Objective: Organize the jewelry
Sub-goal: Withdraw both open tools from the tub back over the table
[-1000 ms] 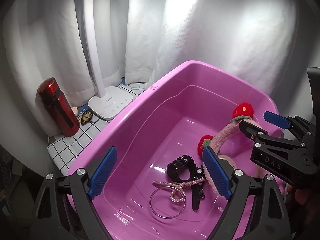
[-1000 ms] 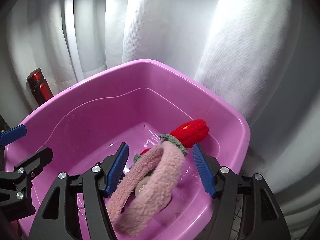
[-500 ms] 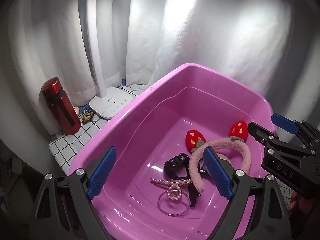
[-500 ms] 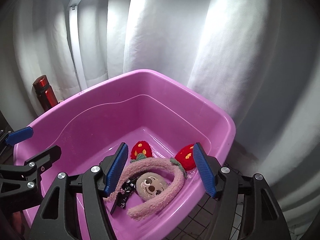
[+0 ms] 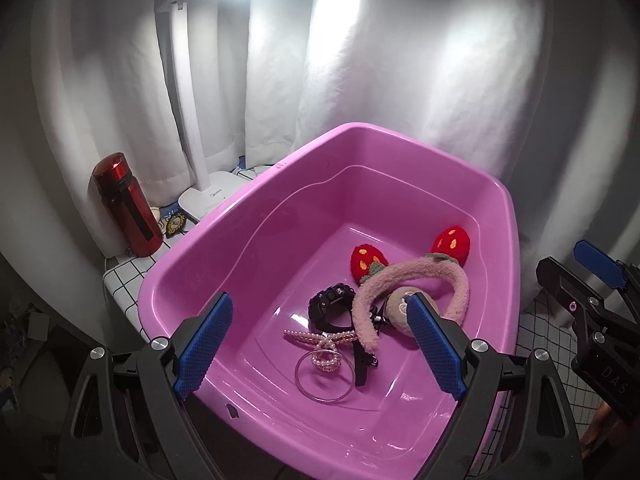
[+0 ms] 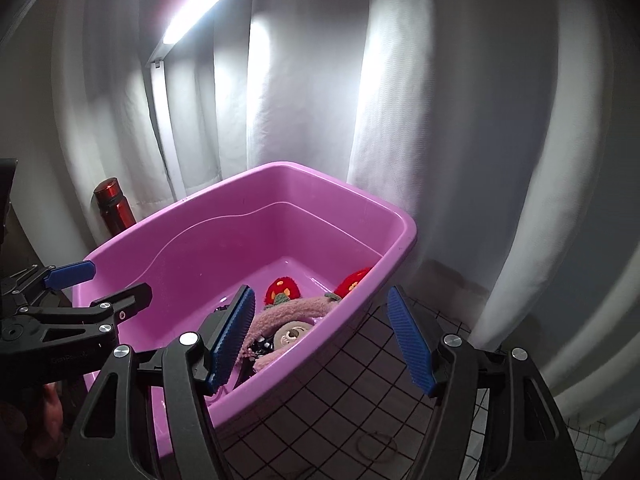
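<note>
Released a second ago from between the right gripper's (image 6: 322, 336) pads, the fluffy pink headband with two red knitted strawberries (image 5: 404, 284) now lies on the floor of the glossy pink plastic tub (image 5: 400, 136), toward its right wall, arched over a small round beige plush face (image 5: 400, 308). That gripper has pulled back and up past the tub's right rim; its blue-padded jaws stand wide with nothing between them, and below them shows the black-lined white grid cloth (image 6: 344, 392) beside the tub. The left gripper (image 5: 318, 344) has also risen; it hovers over the tub's near-left rim, jaws wide and empty.

Near the tub's middle, just left of the headband, sit a black wristwatch (image 5: 330, 304), a pearl bow hair clip (image 5: 320, 338) and a thin clear bangle (image 5: 325, 376), the clip overlapping the bangle's far edge. A slim black strap-like piece (image 5: 361, 362) lies beside them; I cannot tell whether it belongs to the watch. Outside, by the tub's far-left corner, stand a red metallic bottle (image 5: 126, 204) and a white desk lamp (image 5: 204, 196).

The drop-off step looks finished. A thin ring-shaped outline (image 6: 376, 444) lies on the cloth near the right gripper, too faint to name. If it is jewelry, the next move would call for a low, narrow pinch on it before carrying it over the rim.
</note>
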Action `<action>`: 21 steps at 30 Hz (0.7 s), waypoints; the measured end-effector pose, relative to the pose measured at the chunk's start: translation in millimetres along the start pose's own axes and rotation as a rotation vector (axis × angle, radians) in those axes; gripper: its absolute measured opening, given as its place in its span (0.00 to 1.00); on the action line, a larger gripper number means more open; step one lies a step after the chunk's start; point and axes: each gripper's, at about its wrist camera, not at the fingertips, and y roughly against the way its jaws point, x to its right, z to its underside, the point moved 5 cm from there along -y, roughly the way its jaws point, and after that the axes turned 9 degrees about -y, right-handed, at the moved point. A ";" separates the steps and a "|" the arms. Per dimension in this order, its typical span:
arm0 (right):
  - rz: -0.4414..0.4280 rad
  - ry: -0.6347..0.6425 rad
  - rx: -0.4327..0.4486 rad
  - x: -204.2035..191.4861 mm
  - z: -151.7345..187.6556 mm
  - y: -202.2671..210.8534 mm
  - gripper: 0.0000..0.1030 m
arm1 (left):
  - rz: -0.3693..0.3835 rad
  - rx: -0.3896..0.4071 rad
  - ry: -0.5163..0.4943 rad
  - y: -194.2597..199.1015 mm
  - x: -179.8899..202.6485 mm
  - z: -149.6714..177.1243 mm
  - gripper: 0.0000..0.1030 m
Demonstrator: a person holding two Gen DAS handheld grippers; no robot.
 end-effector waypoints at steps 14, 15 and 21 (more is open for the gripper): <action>-0.006 -0.040 -0.007 66.5 63.0 71.6 0.65 | 0.003 0.034 0.014 52.7 48.0 35.5 0.85; -0.003 -0.046 -0.015 73.3 69.0 73.1 0.65 | 0.003 0.037 0.020 57.0 50.7 39.4 0.84; -0.009 -0.078 -0.081 109.5 101.3 77.3 0.65 | 0.011 0.041 0.046 78.6 73.4 66.0 0.85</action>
